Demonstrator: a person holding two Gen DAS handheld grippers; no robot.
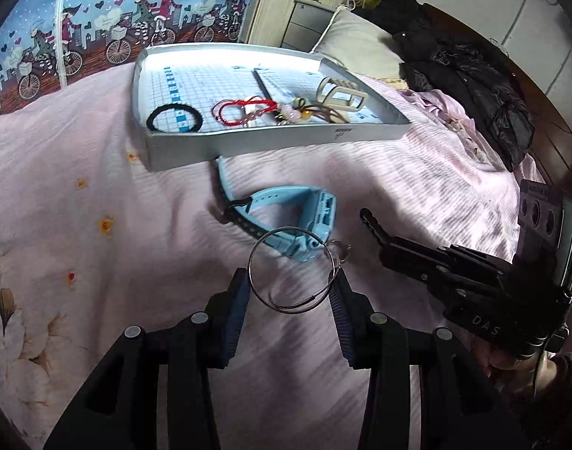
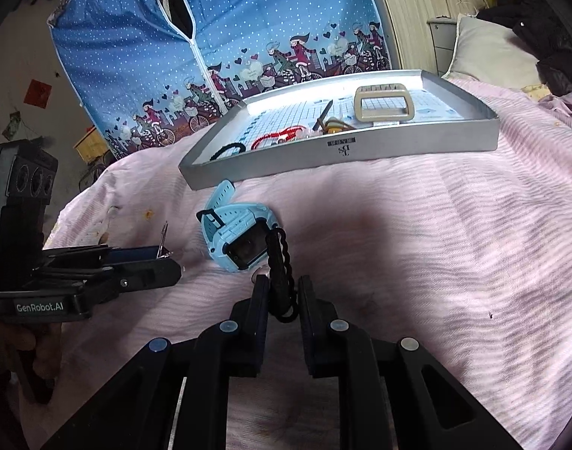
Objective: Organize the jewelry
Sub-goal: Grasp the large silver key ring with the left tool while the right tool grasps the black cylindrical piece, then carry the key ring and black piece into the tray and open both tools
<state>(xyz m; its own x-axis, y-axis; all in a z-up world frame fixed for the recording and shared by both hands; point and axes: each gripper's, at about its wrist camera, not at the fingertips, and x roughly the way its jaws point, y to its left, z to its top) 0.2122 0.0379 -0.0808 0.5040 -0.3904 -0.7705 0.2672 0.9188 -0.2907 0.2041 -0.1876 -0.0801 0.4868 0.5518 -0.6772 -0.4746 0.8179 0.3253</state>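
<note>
Two grippers engaged: left gripper (image 1: 291,285) half closed, clamping a thin silver wire hoop (image 1: 291,270). Right gripper (image 2: 282,292) nearly closed, pinching a black twisted hair tie (image 2: 280,262) near a light-blue plastic watch (image 2: 237,240).

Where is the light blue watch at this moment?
The light blue watch lies on the pink bedspread, just in front of the grey tray, between the two grippers; the left wrist view shows it behind the metal ring.

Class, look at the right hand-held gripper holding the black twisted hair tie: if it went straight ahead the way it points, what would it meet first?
The right hand-held gripper, shut on the black twisted hair tie, would most likely meet the blue watch first. The silver tray lies beyond. Depth is uncertain.
</note>
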